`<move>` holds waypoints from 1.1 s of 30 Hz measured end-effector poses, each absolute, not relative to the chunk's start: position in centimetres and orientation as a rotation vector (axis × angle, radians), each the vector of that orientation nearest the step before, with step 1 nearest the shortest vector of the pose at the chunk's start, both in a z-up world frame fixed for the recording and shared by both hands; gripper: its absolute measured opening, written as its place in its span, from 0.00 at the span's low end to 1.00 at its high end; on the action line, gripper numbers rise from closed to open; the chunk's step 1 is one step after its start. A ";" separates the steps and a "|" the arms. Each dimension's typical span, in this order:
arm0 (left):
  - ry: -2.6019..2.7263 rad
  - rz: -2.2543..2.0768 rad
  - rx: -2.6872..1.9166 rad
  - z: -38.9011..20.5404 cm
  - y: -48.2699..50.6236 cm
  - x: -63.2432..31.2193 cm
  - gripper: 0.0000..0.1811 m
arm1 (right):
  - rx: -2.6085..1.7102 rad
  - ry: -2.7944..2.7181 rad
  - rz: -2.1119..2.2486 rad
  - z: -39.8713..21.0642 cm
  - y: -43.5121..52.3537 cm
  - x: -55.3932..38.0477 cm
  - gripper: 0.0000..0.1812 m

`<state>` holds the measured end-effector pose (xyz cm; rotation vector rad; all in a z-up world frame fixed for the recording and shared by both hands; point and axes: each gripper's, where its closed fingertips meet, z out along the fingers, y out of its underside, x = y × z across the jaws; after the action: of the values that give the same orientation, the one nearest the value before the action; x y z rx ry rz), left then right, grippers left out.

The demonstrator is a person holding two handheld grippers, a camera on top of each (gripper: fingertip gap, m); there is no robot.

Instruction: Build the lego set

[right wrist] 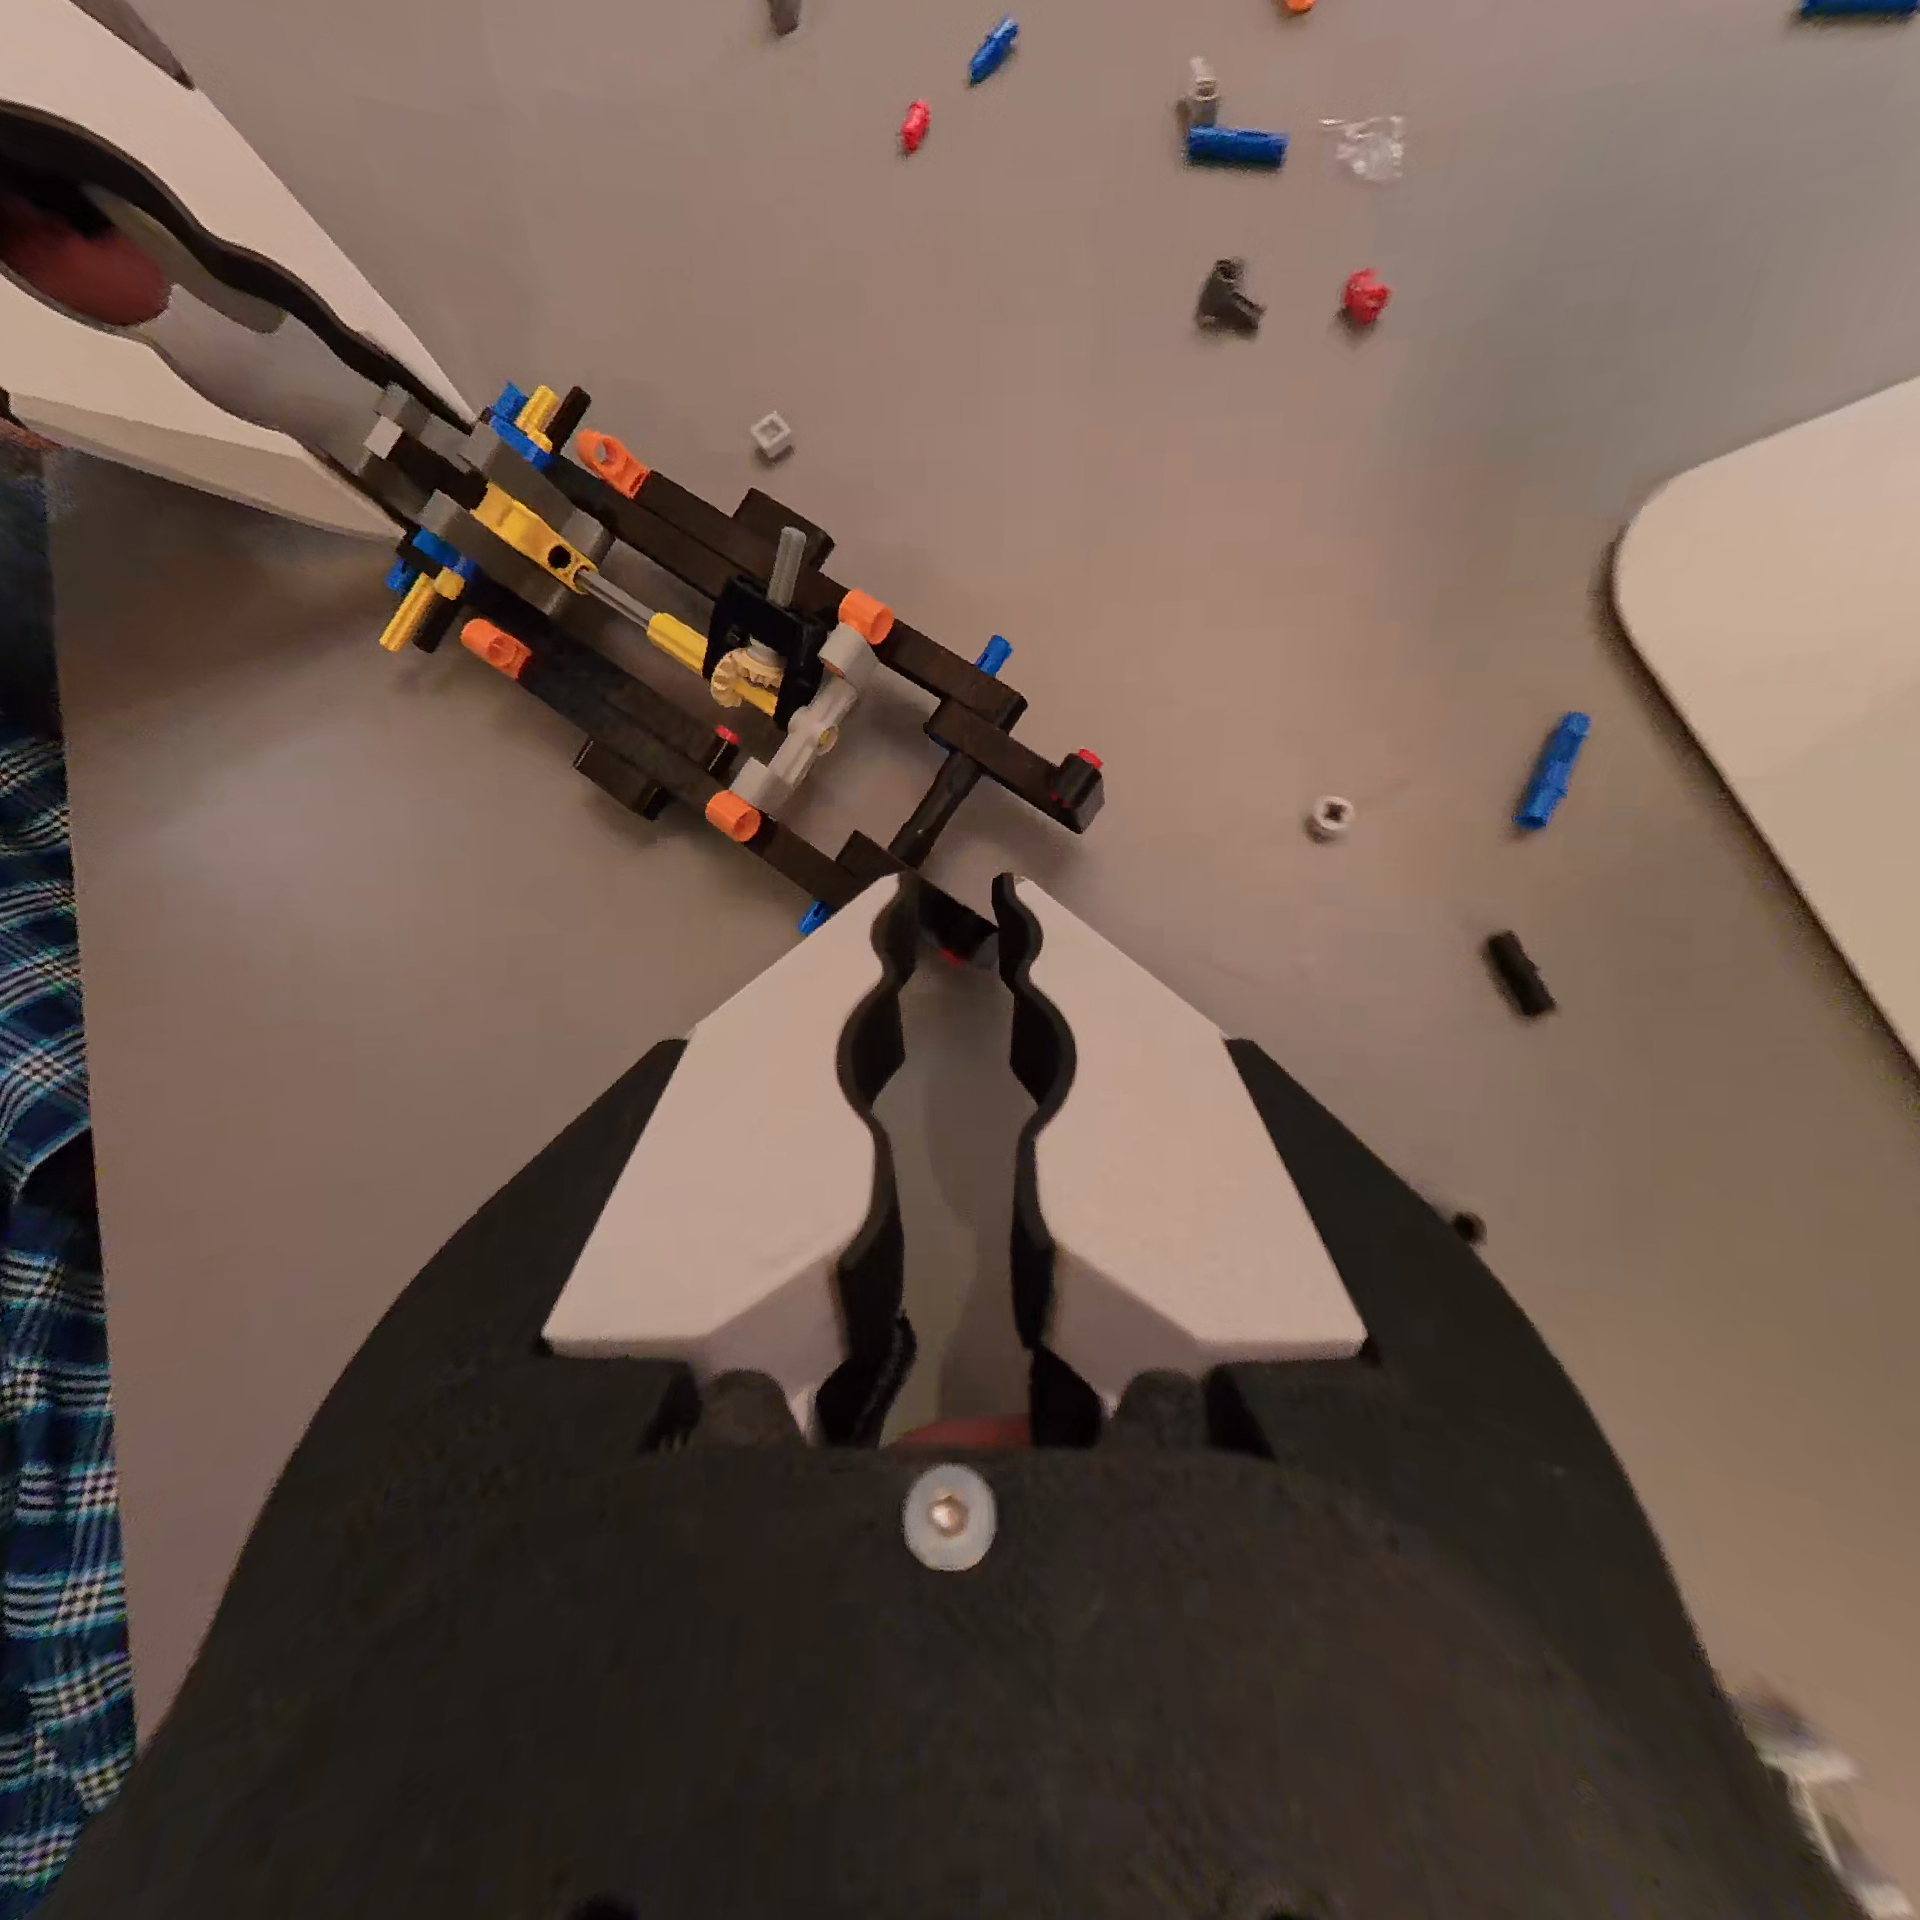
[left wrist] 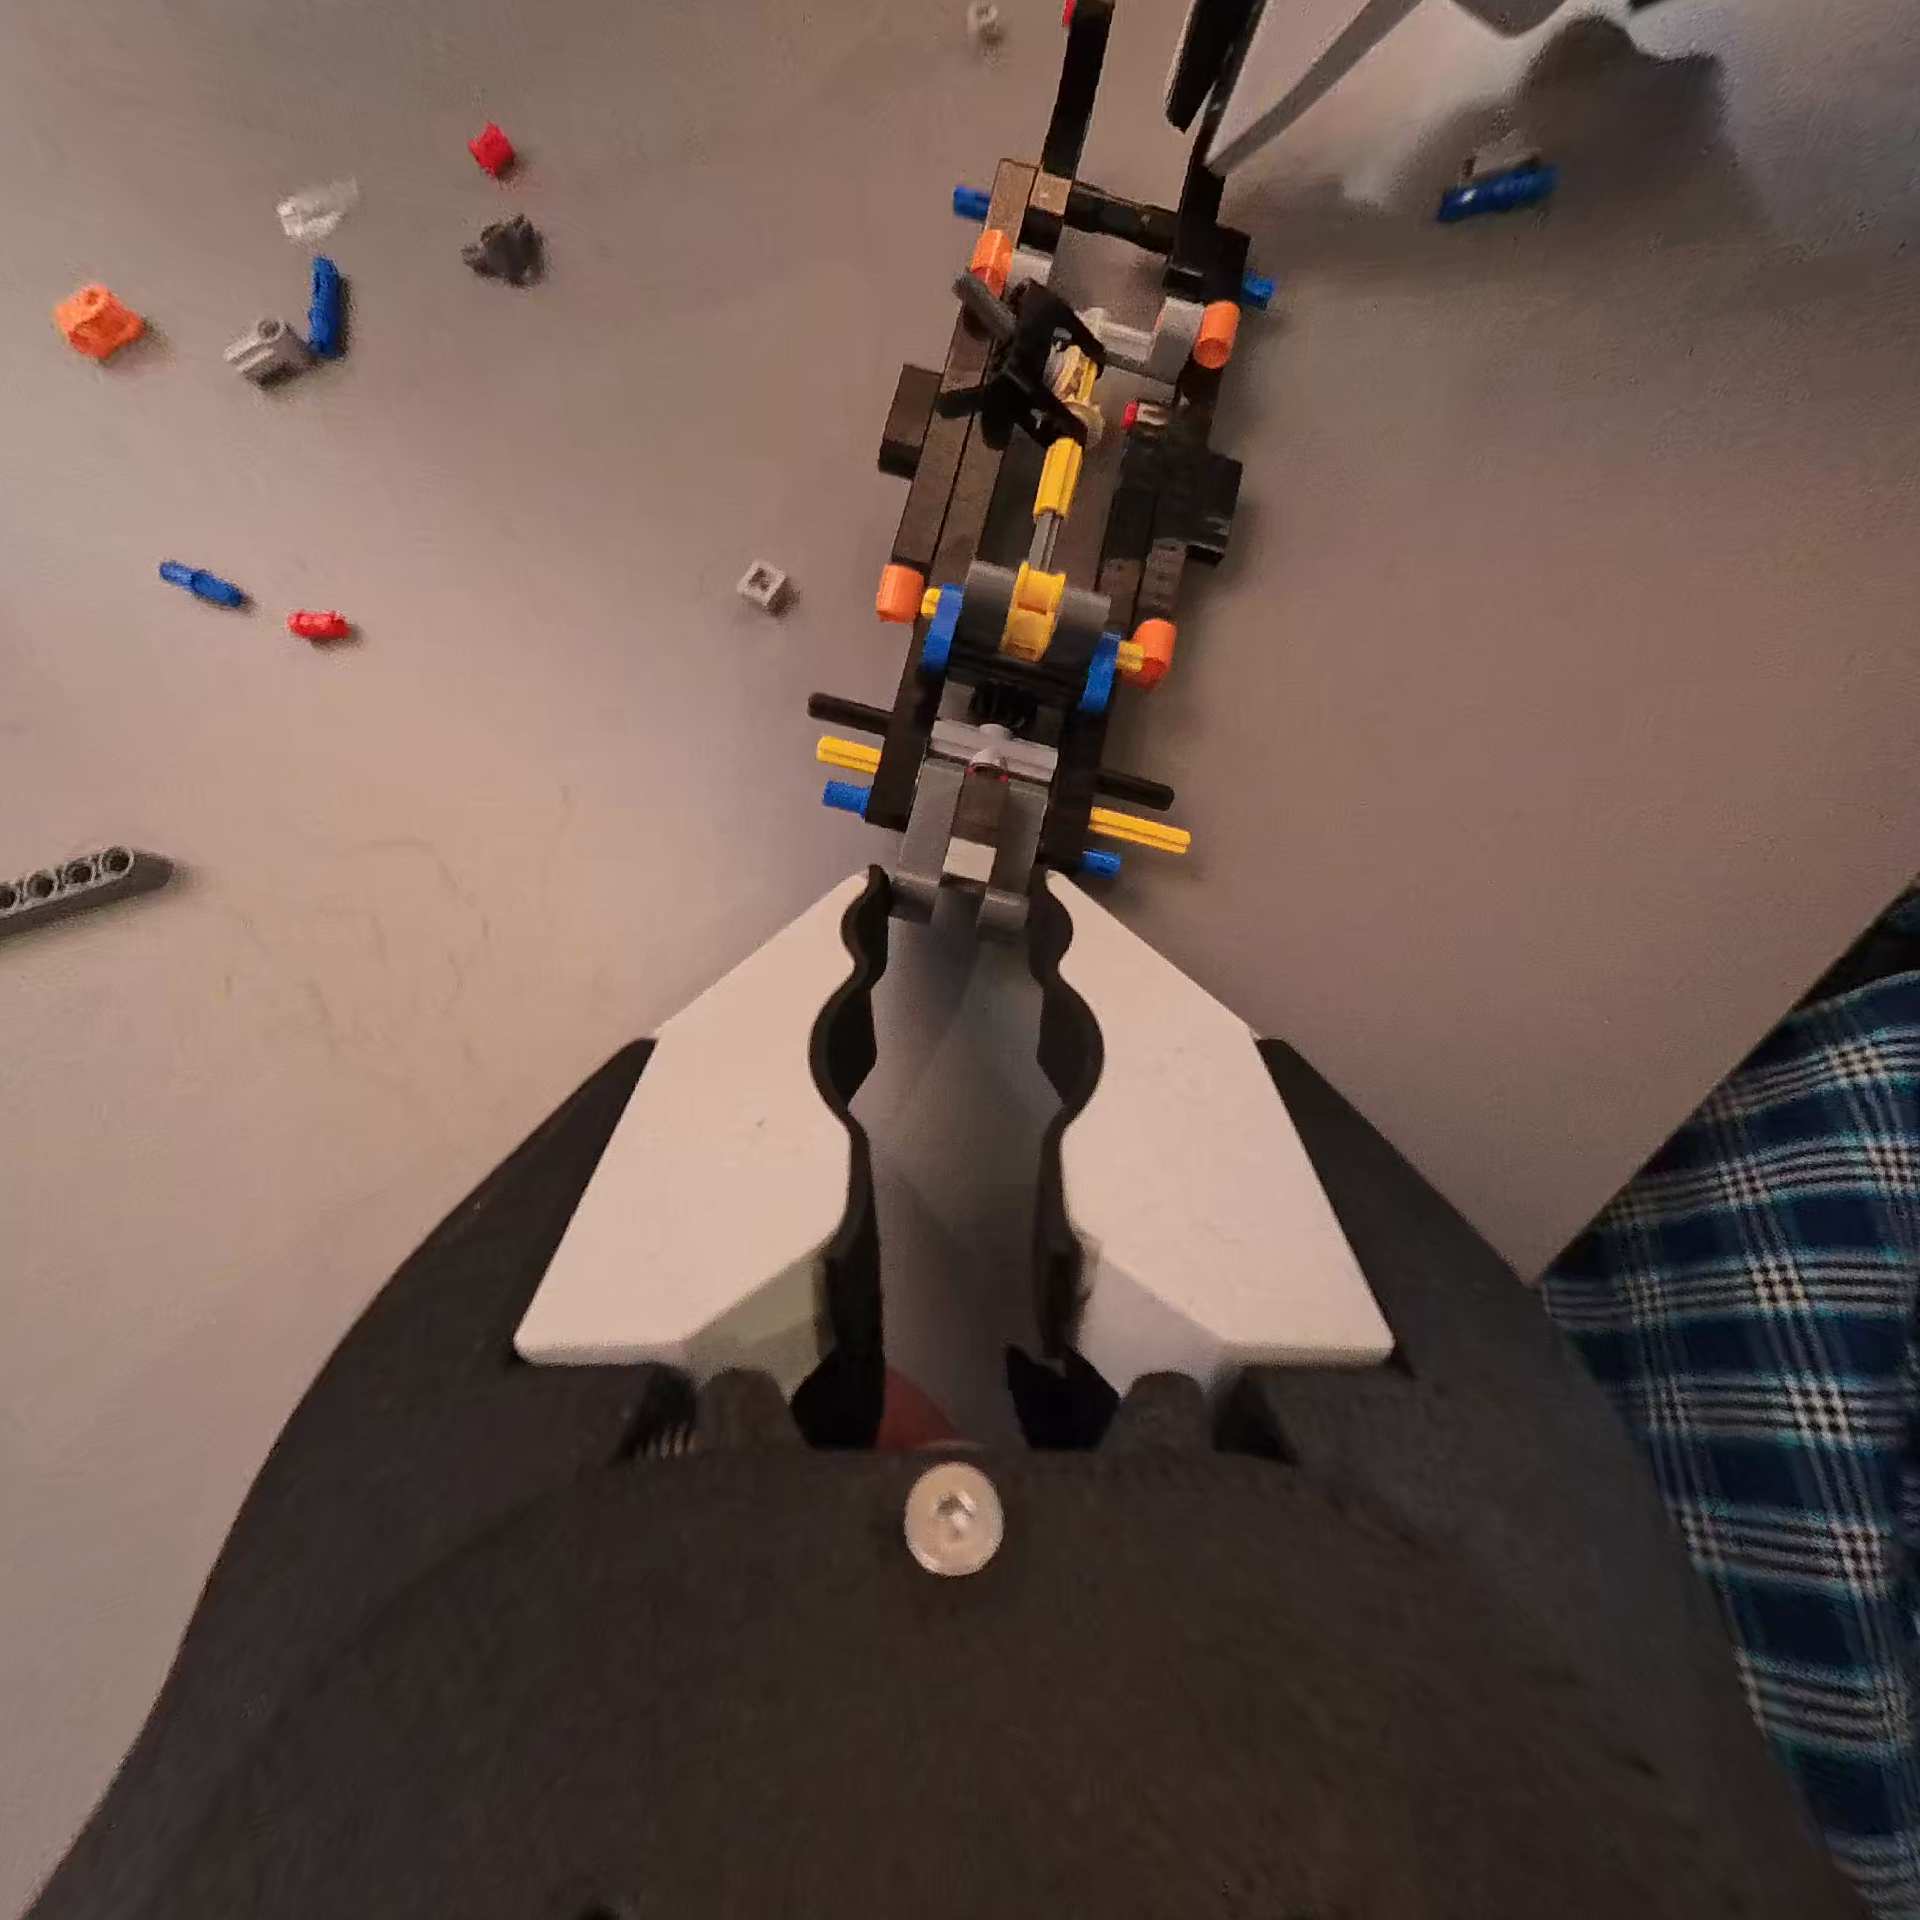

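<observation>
Jaws of the left gripper [left wrist: 961, 899] pinch the grey forked end of the long black brick-built chassis [left wrist: 1049, 499], and those of the right gripper [right wrist: 956, 914] close on the tip of one black beam at its opposite end, so the model is held between the two, low over the plain grey worktop [left wrist: 520, 1039]; whether it touches the surface cannot be told. From the right wrist view the chassis [right wrist: 727, 644] runs diagonally from the other gripper's white fingers [right wrist: 249, 249] at upper left down to the near fingertips. It carries a yellow central shaft [left wrist: 1058, 478], orange bushes [left wrist: 899, 592] and blue and yellow pins along its sides. A pale rounded board [right wrist: 1787, 644] lies at the right edge, and a blue plaid sleeve [left wrist: 1787, 1299] shows at the frame border. Loose parts lie scattered well apart from the model: a grey holed beam [left wrist: 78, 883], an orange brick [left wrist: 99, 320], a blue pin [right wrist: 1550, 769], a short black pin [right wrist: 1519, 972], a red piece [left wrist: 490, 149], a small grey square stud [left wrist: 767, 586] and a tiny white round bush [right wrist: 1329, 817].
</observation>
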<state>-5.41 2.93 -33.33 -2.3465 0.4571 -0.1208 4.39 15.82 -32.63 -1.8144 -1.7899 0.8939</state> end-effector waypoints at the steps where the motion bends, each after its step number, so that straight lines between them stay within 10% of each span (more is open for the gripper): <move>1: 0.449 -0.110 -2.360 -33.5 2.5 -5.7 0.14 | -1.812 -1.801 0.892 -32.8 15.4 4.1 0.06; 33: 0.378 -0.102 -2.315 -32.7 0.7 -8.5 0.29 | -1.678 -1.563 0.837 -25.5 18.6 11.2 0.15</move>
<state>-8.45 0.69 -32.70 -2.3148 0.3779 -0.1020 11.23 18.65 -25.53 -1.6776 -1.5630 0.8365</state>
